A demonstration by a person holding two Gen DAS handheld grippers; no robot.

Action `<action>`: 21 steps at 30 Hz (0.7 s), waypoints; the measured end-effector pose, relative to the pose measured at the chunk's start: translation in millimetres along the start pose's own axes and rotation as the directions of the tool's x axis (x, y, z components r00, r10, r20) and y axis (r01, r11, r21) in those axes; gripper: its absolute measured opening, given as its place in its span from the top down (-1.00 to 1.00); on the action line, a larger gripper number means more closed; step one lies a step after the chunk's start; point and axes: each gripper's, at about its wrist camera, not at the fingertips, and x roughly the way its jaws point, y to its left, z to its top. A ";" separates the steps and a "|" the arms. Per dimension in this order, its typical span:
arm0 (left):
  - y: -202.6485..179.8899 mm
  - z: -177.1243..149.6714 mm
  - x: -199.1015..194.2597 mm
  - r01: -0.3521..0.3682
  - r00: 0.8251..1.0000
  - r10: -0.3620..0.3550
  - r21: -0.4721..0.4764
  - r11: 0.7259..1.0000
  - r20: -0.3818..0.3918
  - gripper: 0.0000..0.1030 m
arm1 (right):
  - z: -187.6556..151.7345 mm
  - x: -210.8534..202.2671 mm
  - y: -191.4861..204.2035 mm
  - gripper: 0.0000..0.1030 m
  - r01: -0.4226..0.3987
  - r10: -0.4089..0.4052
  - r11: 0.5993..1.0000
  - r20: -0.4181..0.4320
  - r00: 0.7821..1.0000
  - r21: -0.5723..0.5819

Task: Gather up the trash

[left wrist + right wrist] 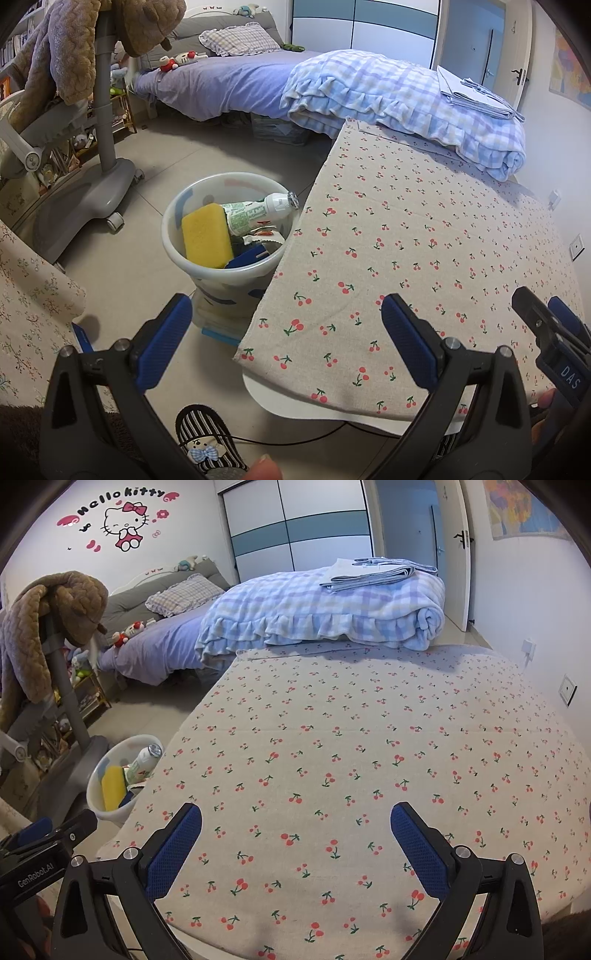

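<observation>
From my left camera, the tabletop (424,258) edge cuts off the right side of the bin (207,275), so I can't see all that is in it. What I can make out: a yellow sponge (207,236) leaning on the left, a white bottle (258,212) with green print lying across the top, a blue item (245,256) and some torn wrapper beneath, too jumbled to name. The bin stands on the floor (147,273), touching the tabletop's left edge. My left gripper (286,345) has its jaws wide with nothing between them; the bin lies ahead, just above the left finger. The right gripper (295,840) hovers over the cherry-print cloth, jaws also wide and holding nothing; from there the bin (110,812) sits off to the left, half hidden by the tabletop (369,757).
</observation>
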 end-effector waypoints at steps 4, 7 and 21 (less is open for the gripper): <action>-1.7 -0.2 -0.5 0.002 1.000 -0.002 -0.001 1.000 0.003 -0.98 | -1.1 0.4 1.6 -1.00 -0.003 0.003 1.000 -0.002 1.000 0.000; -1.4 0.4 -0.2 0.003 1.000 -0.003 -0.003 1.000 0.003 -0.98 | -1.4 0.4 2.1 -1.00 -0.002 0.002 1.000 -0.002 1.000 0.000; -3.4 0.4 -3.9 0.020 1.000 -0.020 0.004 1.000 0.003 -0.98 | -0.9 0.6 2.8 -1.00 -0.014 0.014 1.000 -0.004 1.000 0.024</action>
